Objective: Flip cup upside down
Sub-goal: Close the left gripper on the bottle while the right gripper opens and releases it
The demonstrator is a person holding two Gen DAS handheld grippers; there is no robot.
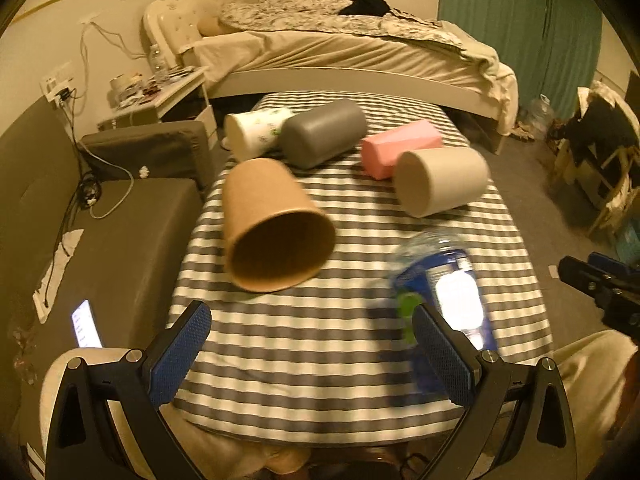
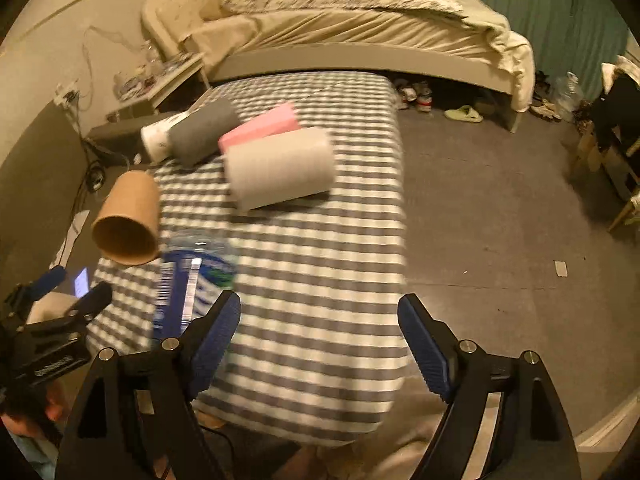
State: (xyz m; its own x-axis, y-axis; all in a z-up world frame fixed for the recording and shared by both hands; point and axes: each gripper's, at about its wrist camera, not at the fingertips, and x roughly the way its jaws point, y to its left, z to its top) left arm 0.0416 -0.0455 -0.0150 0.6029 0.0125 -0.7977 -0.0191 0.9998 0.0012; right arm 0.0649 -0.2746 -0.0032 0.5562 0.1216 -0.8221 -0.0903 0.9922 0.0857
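Several cups lie on their sides on a striped table [image 1: 320,340]. A brown paper cup [image 1: 272,226] lies nearest, its mouth toward me; it also shows in the right wrist view [image 2: 128,220]. Behind it lie a white printed cup [image 1: 256,130], a dark grey cup [image 1: 324,132], a pink cup [image 1: 400,148] and a light grey cup [image 1: 440,180], the last also in the right wrist view [image 2: 280,168]. My left gripper [image 1: 312,352] is open and empty, below the brown cup. My right gripper [image 2: 320,340] is open and empty over the table's near right part.
A plastic water bottle [image 1: 444,292] with a blue label lies on the table near the left gripper's right finger. A dark sofa [image 1: 120,232] with a lit phone [image 1: 85,324] is at the left. A bed [image 1: 340,52] stands behind, bare floor [image 2: 500,220] at the right.
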